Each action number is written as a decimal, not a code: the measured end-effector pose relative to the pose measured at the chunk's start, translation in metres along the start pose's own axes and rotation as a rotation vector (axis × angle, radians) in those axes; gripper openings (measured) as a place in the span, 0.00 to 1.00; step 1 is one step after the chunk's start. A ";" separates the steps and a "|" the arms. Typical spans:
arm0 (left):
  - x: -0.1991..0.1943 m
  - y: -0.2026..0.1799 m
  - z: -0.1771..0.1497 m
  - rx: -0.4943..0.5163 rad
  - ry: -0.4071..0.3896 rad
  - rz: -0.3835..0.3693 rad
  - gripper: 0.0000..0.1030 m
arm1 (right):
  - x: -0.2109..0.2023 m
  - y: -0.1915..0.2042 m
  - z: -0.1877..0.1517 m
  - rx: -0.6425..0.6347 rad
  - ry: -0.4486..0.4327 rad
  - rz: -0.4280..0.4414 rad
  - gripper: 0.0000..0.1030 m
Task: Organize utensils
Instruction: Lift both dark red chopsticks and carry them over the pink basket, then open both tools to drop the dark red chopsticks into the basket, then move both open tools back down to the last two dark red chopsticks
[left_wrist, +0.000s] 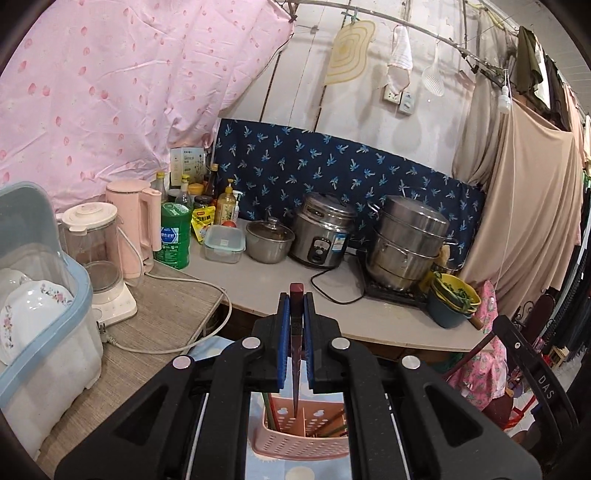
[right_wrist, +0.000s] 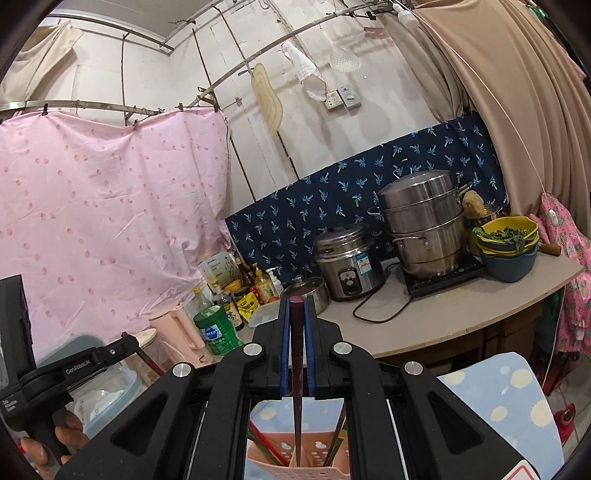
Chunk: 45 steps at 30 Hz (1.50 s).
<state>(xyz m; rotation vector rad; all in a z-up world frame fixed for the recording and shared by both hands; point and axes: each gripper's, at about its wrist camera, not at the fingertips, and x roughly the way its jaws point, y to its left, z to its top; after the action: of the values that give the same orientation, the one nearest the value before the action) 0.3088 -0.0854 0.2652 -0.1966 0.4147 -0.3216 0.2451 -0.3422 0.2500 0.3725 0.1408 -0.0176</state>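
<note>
My left gripper (left_wrist: 296, 297) is shut on a dark red chopstick (left_wrist: 296, 354) that hangs down between its blue pads, tip over a pink perforated utensil basket (left_wrist: 301, 441). In the right wrist view, my right gripper (right_wrist: 296, 301) is shut on a second dark red chopstick (right_wrist: 297, 406), whose tip reaches down into the pink basket (right_wrist: 299, 467). Several red and green chopsticks (right_wrist: 338, 443) lean inside the basket. The left gripper tool (right_wrist: 85, 369), held by a hand (right_wrist: 64, 439), shows at the lower left of the right wrist view.
The basket stands on a blue cloth with pale dots (right_wrist: 509, 398). Behind is a counter (left_wrist: 266, 280) with a rice cooker (left_wrist: 321, 230), a steamer pot (left_wrist: 408, 242), bottles and a pink kettle (left_wrist: 135, 229). A dish bin (left_wrist: 40, 314) and a blender (left_wrist: 98, 258) stand at the left.
</note>
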 end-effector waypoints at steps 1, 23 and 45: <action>0.008 0.002 -0.003 -0.001 0.011 0.004 0.07 | 0.006 -0.001 -0.003 -0.003 0.008 -0.006 0.07; 0.044 0.018 -0.060 0.001 0.136 0.059 0.43 | 0.029 -0.009 -0.063 -0.074 0.137 -0.036 0.28; -0.042 0.002 -0.095 0.114 0.129 0.070 0.50 | -0.076 0.015 -0.081 -0.116 0.145 0.000 0.29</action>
<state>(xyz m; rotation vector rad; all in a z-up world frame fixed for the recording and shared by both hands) 0.2327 -0.0810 0.1951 -0.0499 0.5279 -0.2891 0.1597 -0.2991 0.1914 0.2574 0.2838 0.0173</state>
